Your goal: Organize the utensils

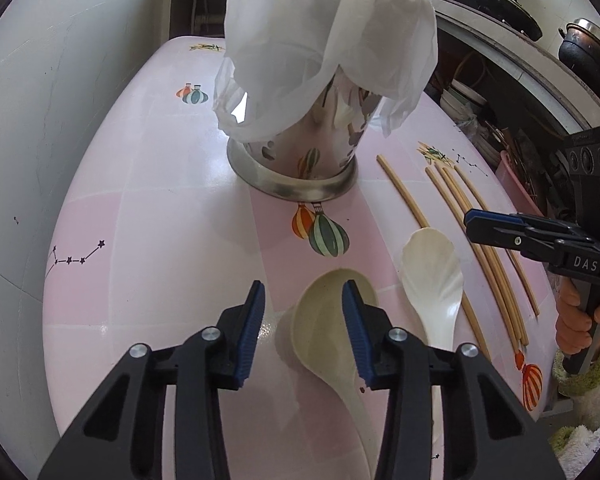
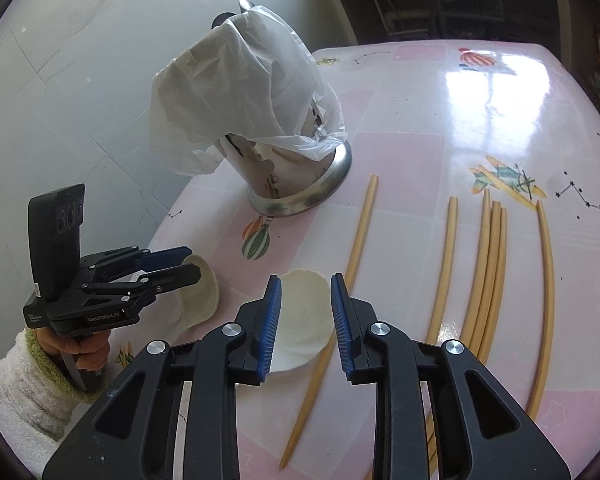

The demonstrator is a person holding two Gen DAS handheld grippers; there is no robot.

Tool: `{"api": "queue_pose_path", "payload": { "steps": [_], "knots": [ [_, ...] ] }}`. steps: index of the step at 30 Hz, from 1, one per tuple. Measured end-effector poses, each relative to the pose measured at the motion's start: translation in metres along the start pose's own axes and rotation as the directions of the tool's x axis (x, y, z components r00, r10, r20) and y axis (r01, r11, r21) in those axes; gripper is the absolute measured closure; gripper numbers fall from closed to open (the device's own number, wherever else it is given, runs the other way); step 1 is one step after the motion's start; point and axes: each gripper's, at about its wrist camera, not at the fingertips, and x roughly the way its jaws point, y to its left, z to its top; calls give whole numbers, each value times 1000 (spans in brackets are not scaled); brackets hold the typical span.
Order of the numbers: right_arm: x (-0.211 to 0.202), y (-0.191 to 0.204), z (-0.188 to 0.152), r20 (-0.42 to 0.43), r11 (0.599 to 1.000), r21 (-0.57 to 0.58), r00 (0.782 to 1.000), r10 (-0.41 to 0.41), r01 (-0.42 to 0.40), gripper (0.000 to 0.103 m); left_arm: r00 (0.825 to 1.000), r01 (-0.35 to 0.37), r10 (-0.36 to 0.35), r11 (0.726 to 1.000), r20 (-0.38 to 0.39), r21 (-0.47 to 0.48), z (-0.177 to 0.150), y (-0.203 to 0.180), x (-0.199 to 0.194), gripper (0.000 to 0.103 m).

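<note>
Pink patterned table (image 1: 160, 240) carries a steel utensil holder (image 1: 300, 160) with a white plastic bag (image 1: 332, 32) draped over its top. Near the holder lie two pale spoons and a spread of bamboo chopsticks (image 2: 488, 272).

Left tongs (image 1: 304, 308): part open, fingers astride the bowl of the cream ladle (image 1: 328, 320). Right pad sits at or over the bowl's rim; cannot tell whether it touches. Left pad stands clear of the bowl. No grip visible. The ladle lies on the table, handle running back under the tongs toward the camera.

Right tongs (image 2: 306, 312): part open, nothing clamped. They hang above the flat white rice spoon (image 2: 300, 320), which lies on the table just beside the ladle. One chopstick (image 2: 356, 248) runs along the rice spoon's right edge, touching or passing just under it; the others lie well apart to the right, roughly parallel.

Left hand (image 2: 80, 344) in a fuzzy white sleeve (image 2: 20, 392) with green cuff holds the left tongs' handle.
</note>
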Motion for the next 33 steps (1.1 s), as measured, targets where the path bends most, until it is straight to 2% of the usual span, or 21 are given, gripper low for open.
{"api": "queue_pose_path", "payload": {
  "steps": [5,11,20,24,26,33],
  "knots": [
    [17,2,10,-42,997,-71,999,23,-26,77,1000,16,-16,1000,-14,18,1,-1,7,76],
    [34,-1,13,-119,991,-132,993,11,-27,77,999,39,-38,999,-30,32,5,2,10,77],
    [37,-4,8,-154,990,-133,988,20,-40,77,997,58,-57,998,-60,23,10,7,20,80],
    [34,-11,11,-150,993,-87,986,67,-81,77,997,59,-58,998,-59,24,9,8,20,80],
    [35,-13,10,-159,993,-91,985,65,-81,77,997,57,-55,998,-57,25,9,8,19,80],
    [37,-11,3,-174,993,-86,983,64,-80,77,998,31,-30,999,-52,21,9,8,19,88]
  ]
}}
